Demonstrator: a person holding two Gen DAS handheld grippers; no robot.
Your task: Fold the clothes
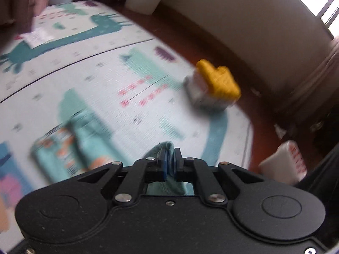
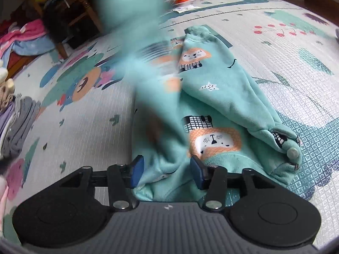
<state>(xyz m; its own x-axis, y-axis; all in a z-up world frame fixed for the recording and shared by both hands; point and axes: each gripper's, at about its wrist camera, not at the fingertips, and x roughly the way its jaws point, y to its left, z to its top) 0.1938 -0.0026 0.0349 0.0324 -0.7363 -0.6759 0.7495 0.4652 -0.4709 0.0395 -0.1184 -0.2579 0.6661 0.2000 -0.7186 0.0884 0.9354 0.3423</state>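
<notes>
A teal child's garment with lion prints [image 2: 222, 105] lies on the patterned play mat [image 2: 84, 114]. One sleeve [image 2: 211, 48] is folded across the body. My left gripper [image 1: 170, 160] is shut on a teal edge of the garment [image 1: 163, 148] and holds it above the mat; the lifted part shows as a blurred teal band [image 2: 135, 48] in the right wrist view. The rest of the garment [image 1: 63, 148] lies blurred at the lower left of the left wrist view. My right gripper [image 2: 166, 170] is open, its blue pads [image 2: 136, 170] on either side of the garment's near edge.
A yellow item lies on folded grey and white clothes [image 1: 214, 86] at the mat's far right edge. A stack of folded grey clothes [image 2: 17, 124] sits at the left. A wooden chair [image 2: 80, 6] and heaped clothes [image 2: 25, 38] stand beyond the mat. A white box [image 1: 284, 163] lies on the brown floor.
</notes>
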